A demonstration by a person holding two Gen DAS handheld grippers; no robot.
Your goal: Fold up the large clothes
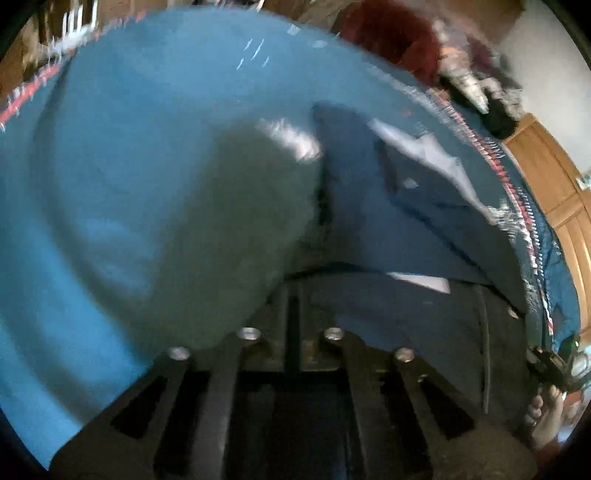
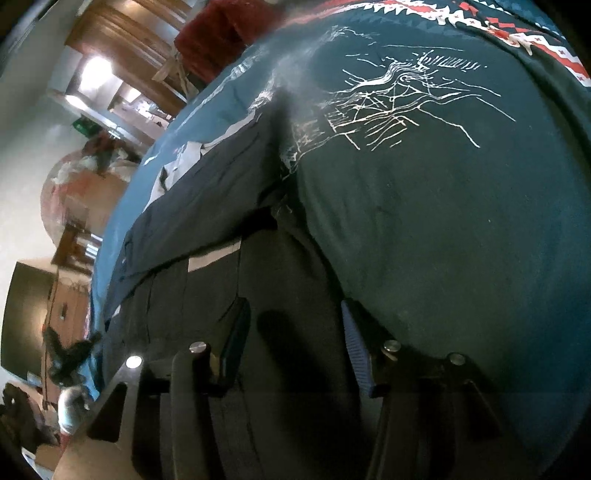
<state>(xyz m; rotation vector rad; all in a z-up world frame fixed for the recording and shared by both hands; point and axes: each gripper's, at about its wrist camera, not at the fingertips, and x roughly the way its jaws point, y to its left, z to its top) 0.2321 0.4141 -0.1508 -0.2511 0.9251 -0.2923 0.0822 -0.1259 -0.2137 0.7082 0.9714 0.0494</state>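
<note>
The left wrist view is motion-blurred. My left gripper (image 1: pixel 293 291) has its fingers pressed together, and cloth rises straight from their tips: a grey-green garment (image 1: pixel 236 221) on the left and a navy garment (image 1: pixel 388 221) on the right. Both lie over a blue bedspread (image 1: pixel 110 147). In the right wrist view my right gripper (image 2: pixel 295 339) stands open over dark cloth (image 2: pixel 207 221), with a teal pad (image 2: pixel 236 332) and a blue pad (image 2: pixel 354 347) well apart. A dark teal T-shirt (image 2: pixel 443 221) with a white line print (image 2: pixel 388 107) spreads to its right.
The bedspread has a red and white patterned border (image 1: pixel 517 192) along its edge. Wooden furniture (image 1: pixel 546 177) stands beyond the bed, and a red cloth (image 2: pixel 218 33) lies at the far end. A person's bare foot (image 1: pixel 546 417) is on the floor at lower right.
</note>
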